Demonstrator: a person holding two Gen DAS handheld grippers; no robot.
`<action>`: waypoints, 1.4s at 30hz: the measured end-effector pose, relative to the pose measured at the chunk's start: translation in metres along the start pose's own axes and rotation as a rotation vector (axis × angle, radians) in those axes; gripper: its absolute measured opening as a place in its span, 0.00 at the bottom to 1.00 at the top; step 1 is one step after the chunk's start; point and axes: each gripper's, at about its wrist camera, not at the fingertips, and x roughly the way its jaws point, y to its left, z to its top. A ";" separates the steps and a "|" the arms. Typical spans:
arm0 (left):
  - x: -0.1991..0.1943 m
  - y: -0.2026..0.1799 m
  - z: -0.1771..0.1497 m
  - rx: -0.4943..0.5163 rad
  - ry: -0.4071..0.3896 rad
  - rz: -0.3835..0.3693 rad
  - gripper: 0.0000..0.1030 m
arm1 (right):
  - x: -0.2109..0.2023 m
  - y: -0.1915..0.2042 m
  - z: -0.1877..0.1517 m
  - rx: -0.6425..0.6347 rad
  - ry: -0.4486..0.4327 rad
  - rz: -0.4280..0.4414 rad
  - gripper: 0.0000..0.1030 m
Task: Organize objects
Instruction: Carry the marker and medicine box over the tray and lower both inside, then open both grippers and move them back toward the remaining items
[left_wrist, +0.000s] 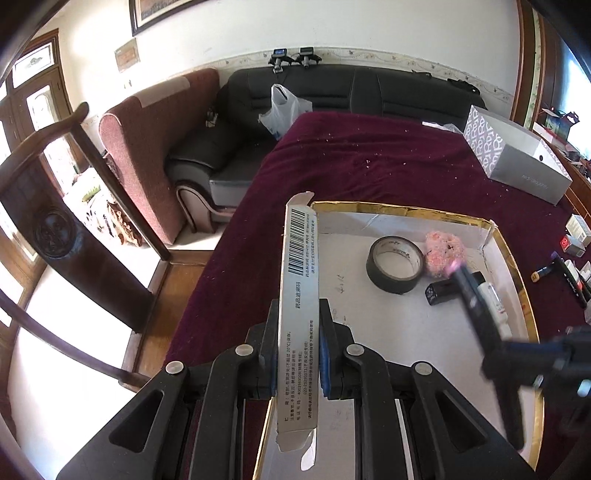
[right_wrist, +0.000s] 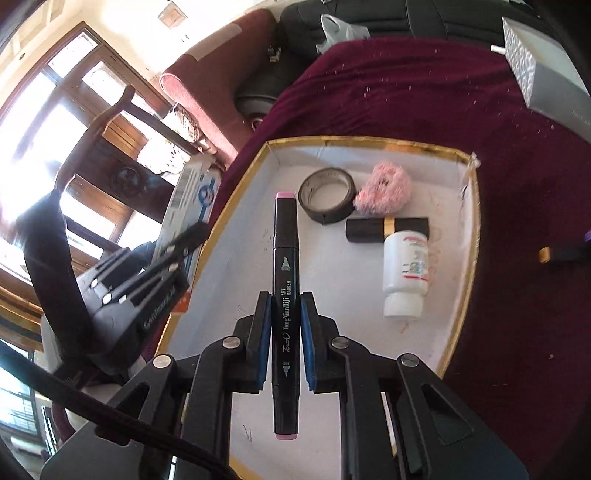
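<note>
Left gripper (left_wrist: 298, 347) is clamped on a long flat medicine carton (left_wrist: 299, 295), which sticks out well past the jaws at both ends and hangs over the left rim of the gold-edged tray (left_wrist: 517, 258). With that much overhang it could pivot between the pads, or clip the rim and land half outside on the maroon cloth (left_wrist: 369, 162).

Further right, the tray already holds a roll of black tape (right_wrist: 327, 199), a pink fluffy thing (right_wrist: 384, 194), a black tube (right_wrist: 388, 229) and a white bottle (right_wrist: 404, 275) lying on its side.

Right gripper (right_wrist: 284, 325) is pinched shut on a black art marker (right_wrist: 285, 295) with pink ends, held over the tray's near-left floor. It's round, so it might roll once released and knock the tape or the bottle. Both grippers are crowding the same corner too, so they could bump each other.
</note>
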 end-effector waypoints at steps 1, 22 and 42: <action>0.004 0.000 0.004 -0.003 0.009 -0.006 0.13 | 0.006 -0.001 -0.001 0.004 0.015 0.003 0.13; 0.080 -0.001 0.045 -0.121 0.175 -0.133 0.13 | 0.065 -0.010 0.008 0.032 0.093 0.013 0.13; 0.045 0.011 0.054 -0.216 0.125 -0.243 0.35 | 0.051 -0.010 0.010 0.024 0.029 -0.022 0.42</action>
